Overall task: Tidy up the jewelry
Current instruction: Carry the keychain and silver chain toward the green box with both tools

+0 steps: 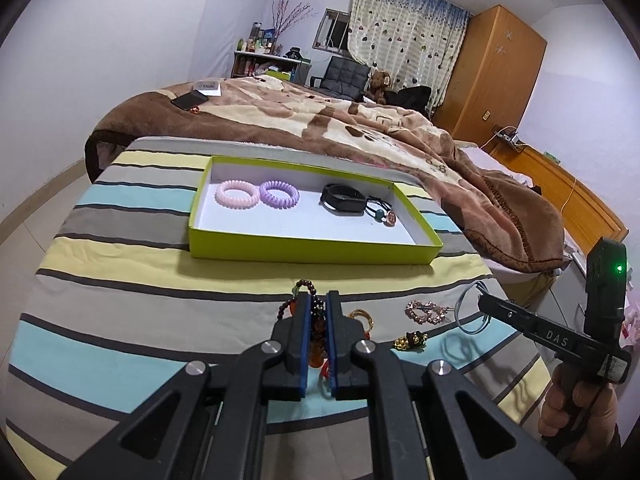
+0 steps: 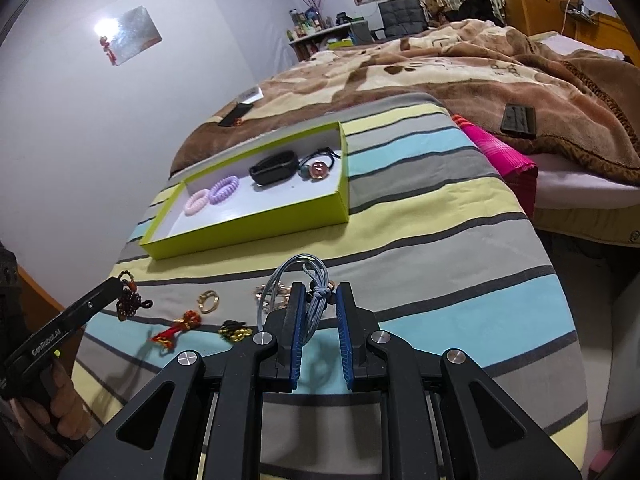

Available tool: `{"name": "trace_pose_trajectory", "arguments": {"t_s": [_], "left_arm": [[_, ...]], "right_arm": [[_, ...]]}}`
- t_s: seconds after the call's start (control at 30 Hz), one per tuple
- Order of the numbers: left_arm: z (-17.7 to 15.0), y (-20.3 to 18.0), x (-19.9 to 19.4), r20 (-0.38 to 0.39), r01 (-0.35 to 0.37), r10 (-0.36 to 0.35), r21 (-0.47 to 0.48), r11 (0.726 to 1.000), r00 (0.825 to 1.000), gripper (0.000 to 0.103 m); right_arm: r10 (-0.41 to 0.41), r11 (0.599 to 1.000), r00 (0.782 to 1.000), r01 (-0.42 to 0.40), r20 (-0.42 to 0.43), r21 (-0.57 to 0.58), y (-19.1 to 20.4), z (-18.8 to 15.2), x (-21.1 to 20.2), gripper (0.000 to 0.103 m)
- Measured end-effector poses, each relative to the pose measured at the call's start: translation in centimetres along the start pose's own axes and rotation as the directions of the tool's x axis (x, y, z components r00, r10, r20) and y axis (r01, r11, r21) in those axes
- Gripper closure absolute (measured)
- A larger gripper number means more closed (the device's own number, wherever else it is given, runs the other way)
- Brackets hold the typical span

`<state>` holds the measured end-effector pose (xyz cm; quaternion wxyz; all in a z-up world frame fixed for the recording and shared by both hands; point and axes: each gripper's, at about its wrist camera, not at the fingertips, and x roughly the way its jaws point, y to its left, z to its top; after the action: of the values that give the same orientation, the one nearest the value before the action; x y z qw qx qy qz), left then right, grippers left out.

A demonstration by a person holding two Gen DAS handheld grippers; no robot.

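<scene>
My left gripper [image 1: 318,300] is shut on a dark bead bracelet [image 1: 304,292], held a little above the striped cloth. In the right wrist view the same left gripper [image 2: 120,284] has the bracelet [image 2: 130,304] hanging from its tip. My right gripper [image 2: 320,292] is shut on a grey-blue cord loop [image 2: 280,280], knot between the pads; the right gripper [image 1: 486,300] also shows with the cord [image 1: 472,312] dangling. Beyond stands a green tray [image 1: 312,248] holding a pink coil tie [image 1: 235,194], a purple coil tie [image 1: 279,194], a black band [image 1: 342,199] and a charm hair tie [image 1: 386,216].
Loose on the cloth lie a gold ring [image 2: 208,302], a red knotted tassel [image 2: 176,330], a gold-and-black piece [image 2: 234,330] and a rose heart brooch [image 1: 426,312]. A brown blanket [image 1: 360,128] covers the bed behind. A pink cloth [image 2: 504,152] sits at the right edge.
</scene>
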<state>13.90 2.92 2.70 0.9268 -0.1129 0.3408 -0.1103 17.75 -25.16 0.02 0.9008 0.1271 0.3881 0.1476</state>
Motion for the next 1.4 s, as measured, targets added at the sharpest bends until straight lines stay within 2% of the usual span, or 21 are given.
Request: {"name": "trace_pose_trajectory", "arguments": {"t_s": [0.33,0.6,1.1,1.4], "left_arm": [[-0.1,-1.1,-1.6,0.026,-0.011,0.010,0.040,0.999,1.000,0.096],[1.5,-1.6,-1.8,0.056,-0.040,0.035,0.099,0.994,0.998,0.096],[6.1,0.2,1.1,0.106,-0.109,0.093,0.161,0.981,0.990,0.096],[8.3,1.3,4.8,0.092,-0.156,0.140,0.186,0.970,0.986,0.096]], "right_arm": [[0.032,0.999,0.999,-0.031,0.043,-0.023,1.1,0.1,-2.0,0.087],[0.035,0.997,0.997,-0.029,0.069,-0.078,2.6,1.2,-2.5,0.087],[0.028,0.986,0.997,-0.016,0.067,-0.165,4.7,5.8,0.9,0.087],[-0.011,0.982,0.999,0.020,0.051,-0.185,4.4,8.6,4.3,0.087]]}}
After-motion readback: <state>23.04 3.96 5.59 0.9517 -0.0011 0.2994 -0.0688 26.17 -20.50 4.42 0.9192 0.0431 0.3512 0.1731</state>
